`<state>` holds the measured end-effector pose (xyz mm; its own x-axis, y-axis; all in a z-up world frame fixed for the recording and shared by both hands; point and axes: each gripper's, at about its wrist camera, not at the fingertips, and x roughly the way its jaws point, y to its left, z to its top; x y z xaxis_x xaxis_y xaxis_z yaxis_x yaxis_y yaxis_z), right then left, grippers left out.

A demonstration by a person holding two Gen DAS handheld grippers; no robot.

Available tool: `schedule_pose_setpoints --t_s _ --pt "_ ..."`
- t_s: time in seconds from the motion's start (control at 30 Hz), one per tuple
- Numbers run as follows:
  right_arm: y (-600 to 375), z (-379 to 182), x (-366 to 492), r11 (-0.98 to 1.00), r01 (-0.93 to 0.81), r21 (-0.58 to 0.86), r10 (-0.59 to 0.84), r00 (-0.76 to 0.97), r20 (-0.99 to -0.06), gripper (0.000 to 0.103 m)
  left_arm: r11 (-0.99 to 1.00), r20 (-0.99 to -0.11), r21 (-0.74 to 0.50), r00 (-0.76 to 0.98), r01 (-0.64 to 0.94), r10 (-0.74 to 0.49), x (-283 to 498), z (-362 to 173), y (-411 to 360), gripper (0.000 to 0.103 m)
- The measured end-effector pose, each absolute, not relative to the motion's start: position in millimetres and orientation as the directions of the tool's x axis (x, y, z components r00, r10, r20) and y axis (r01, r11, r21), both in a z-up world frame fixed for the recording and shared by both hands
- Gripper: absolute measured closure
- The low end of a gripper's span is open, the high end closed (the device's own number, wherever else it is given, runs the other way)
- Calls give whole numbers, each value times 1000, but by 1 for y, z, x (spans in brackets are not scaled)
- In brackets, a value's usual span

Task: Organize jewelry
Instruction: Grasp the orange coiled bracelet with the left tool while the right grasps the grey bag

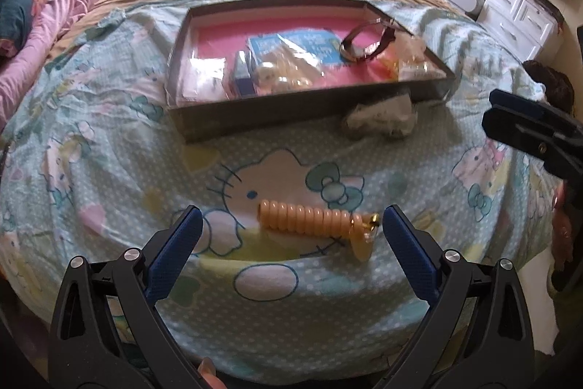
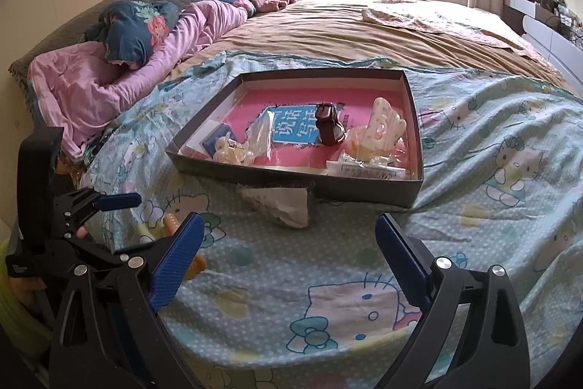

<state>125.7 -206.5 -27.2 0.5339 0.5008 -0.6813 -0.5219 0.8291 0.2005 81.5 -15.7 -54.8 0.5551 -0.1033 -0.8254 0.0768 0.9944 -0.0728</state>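
The left tongs (image 1: pixel 291 228) hang wide apart just over the bed's cartoon-cat sheet (image 1: pixel 109 141), and a coiled yellow-orange bracelet (image 1: pixel 309 219) with a small gold bell lies on the sheet between their blue pads, touching neither. The right tongs (image 2: pixel 289 248) are likewise wide and hold nothing, pointing toward a shallow grey tray (image 2: pixel 364 186) with a pink floor that carries a brown watch (image 2: pixel 328 124), a cream hair clip and small packets. A crumpled paper scrap (image 2: pixel 280 203) lies against the tray's near wall.
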Motion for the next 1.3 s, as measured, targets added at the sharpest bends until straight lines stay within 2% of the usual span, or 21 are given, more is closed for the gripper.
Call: schedule_pose_setpoints --t_s 0.23,0.37,0.47,0.5,0.57,0.73,0.83,0.93,1.0,1.13,1.2,1.3 --pt "-199 -38 133 831 -520 197 489 517 -703 9 991 -827 -113 545 72 -134 84 -63 -11 11" --pt "-189 -47 141 827 -524 203 489 491 -721 9 990 -838 -107 527 96 -141 84 -68 -17 17" --pt "-180 -56 148 823 -527 214 490 467 -736 9 986 -845 -100 511 136 -156 84 -72 -27 18" --pt "-177 -59 151 824 -522 217 487 458 -744 9 986 -848 -89 509 142 -150 84 -73 -29 19" --pt "-171 -64 157 823 -519 231 489 440 -753 9 987 -851 -71 508 142 -134 84 -75 -31 35" --pt "-154 -77 170 828 -500 252 480 400 -781 9 986 -844 -104 514 127 -156 86 -73 -26 42" --pt "-146 -83 176 840 -477 260 469 394 -791 9 984 -837 -124 520 126 -172 85 -70 -23 42" --pt "-140 -89 179 860 -451 241 439 411 -799 17 982 -825 -137 534 128 -185 82 -64 -20 42" --pt "-141 -90 182 867 -435 242 434 423 -795 27 981 -820 -144 540 128 -191 81 -61 -18 42" --pt "-148 -89 182 856 -438 275 466 422 -778 38 980 -805 -161 558 120 -200 79 -54 -12 42" --pt "-153 -86 180 841 -447 304 495 411 -766 49 980 -794 -161 575 117 -199 79 -47 -9 42" --pt "-162 -81 175 828 -456 325 519 408 -751 50 982 -778 -161 598 104 -191 78 -40 -4 42"
